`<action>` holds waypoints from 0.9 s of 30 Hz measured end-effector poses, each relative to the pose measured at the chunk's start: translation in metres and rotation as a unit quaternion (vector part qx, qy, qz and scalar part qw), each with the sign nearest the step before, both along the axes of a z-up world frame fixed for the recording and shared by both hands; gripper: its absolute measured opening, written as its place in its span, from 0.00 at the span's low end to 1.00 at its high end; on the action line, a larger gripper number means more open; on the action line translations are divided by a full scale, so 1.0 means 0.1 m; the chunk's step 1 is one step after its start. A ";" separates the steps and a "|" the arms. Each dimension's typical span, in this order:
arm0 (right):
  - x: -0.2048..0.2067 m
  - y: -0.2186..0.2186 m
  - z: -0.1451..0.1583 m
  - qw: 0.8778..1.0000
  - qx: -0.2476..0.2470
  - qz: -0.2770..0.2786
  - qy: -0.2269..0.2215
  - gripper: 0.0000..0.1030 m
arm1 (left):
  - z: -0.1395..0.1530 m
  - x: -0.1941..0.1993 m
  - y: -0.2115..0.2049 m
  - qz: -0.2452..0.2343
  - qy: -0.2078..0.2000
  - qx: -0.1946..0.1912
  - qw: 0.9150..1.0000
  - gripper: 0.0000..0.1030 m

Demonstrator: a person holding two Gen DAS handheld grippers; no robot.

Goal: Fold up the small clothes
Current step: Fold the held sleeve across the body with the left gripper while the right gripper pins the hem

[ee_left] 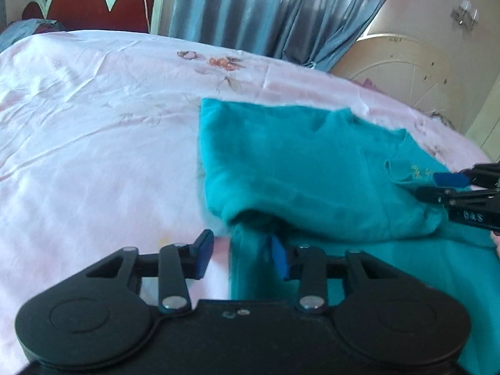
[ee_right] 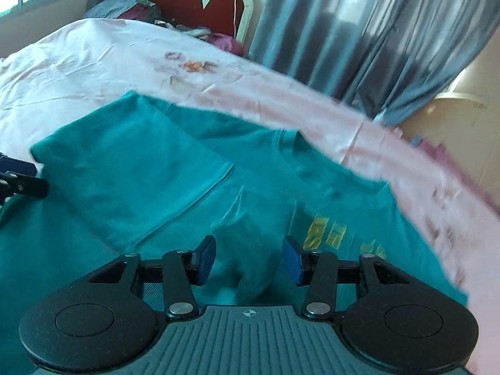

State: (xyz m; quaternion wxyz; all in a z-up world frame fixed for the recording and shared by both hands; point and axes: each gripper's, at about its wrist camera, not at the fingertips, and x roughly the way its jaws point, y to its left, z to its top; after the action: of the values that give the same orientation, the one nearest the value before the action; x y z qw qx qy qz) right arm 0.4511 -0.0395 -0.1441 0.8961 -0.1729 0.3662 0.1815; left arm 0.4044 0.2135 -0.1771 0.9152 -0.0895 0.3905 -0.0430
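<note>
You have one garment to work with — a teal T-shirt (ee_right: 193, 168) of soft, matte knit, lying on the pink bedsheet (ee_left: 78, 118) and partly doubled over itself. A flat rectangular flap covers its left part, its stitched hem running as a straight diagonal seam, and yellow printed letters (ee_right: 328, 231) show on the layer beneath, near the ribbed neckline. The sheet is smooth, thin cotton with fine creases and one faded floral print in view.

Your left gripper (ee_left: 242, 257) stands open, its two blue pads apart; a hanging fold of the teal cloth sits between them against the right pad, with pink sheet behind the left one. Your right gripper (ee_right: 250, 261) is open too — a small upright tuck of fabric rises between its pads, touching neither clearly. Behind the bed are one red scalloped headboard (ee_right: 200, 3) and grey-blue pleated curtains (ee_left: 250, 9).
</note>
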 end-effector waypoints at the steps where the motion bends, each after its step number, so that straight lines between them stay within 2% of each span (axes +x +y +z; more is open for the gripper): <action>1: 0.05 -0.06 0.01 1.000 0.005 -0.013 0.001 0.05 | -0.02 0.04 -0.01 -0.002 0.006 0.009 1.000 0.34; 2: 0.09 -0.15 0.06 0.999 0.016 -0.030 -0.003 0.04 | -0.05 0.07 -0.02 -0.008 0.009 0.023 1.000 0.32; 4: 0.14 -0.34 0.21 0.997 0.044 -0.060 -0.020 0.04 | -0.07 0.05 0.00 -0.010 0.006 0.040 0.999 0.12; 5: 0.13 -0.47 0.34 0.994 0.073 -0.077 -0.036 0.04 | -0.06 0.06 0.02 -0.008 0.006 0.035 0.999 0.05; 7: 0.04 -0.72 0.55 0.984 0.125 -0.104 -0.069 0.04 | -0.02 0.05 0.07 -0.006 0.003 0.024 1.000 0.04; 8: -0.04 -0.89 0.58 0.978 0.149 -0.122 -0.085 0.04 | 0.00 0.04 0.06 -0.011 -0.001 0.030 0.999 0.04; 9: -0.04 -1.01 0.51 0.975 0.157 -0.139 -0.078 0.04 | 0.00 0.04 0.05 -0.017 -0.002 0.035 0.999 0.04; 11: 0.04 -1.25 0.15 0.969 0.173 -0.178 0.002 0.04 | -0.02 0.05 0.04 -0.026 0.003 0.039 0.999 0.04; 12: 0.02 -1.38 -0.04 0.960 0.195 -0.197 0.032 0.04 | -0.04 0.05 0.05 -0.028 0.006 0.038 0.999 0.04; 16: -0.10 -1.53 -0.32 0.941 0.242 -0.227 0.065 0.04 | -0.05 0.07 0.06 -0.035 0.009 0.037 0.999 0.04; 21: -0.13 -1.60 -0.29 0.934 0.255 -0.243 0.056 0.04 | -0.06 0.11 0.06 -0.043 0.011 0.041 0.998 0.04; 27: -0.14 -1.62 -0.35 0.925 0.270 -0.259 0.070 0.04 | -0.07 0.09 0.10 -0.045 0.009 0.030 0.999 0.04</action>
State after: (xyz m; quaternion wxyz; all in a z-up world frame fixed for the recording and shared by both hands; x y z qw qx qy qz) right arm 0.4370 -0.2014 -0.1789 0.8969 0.1895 0.3968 0.0467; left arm 0.4129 0.2235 -0.1843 0.9112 -0.0449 0.4031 -0.0717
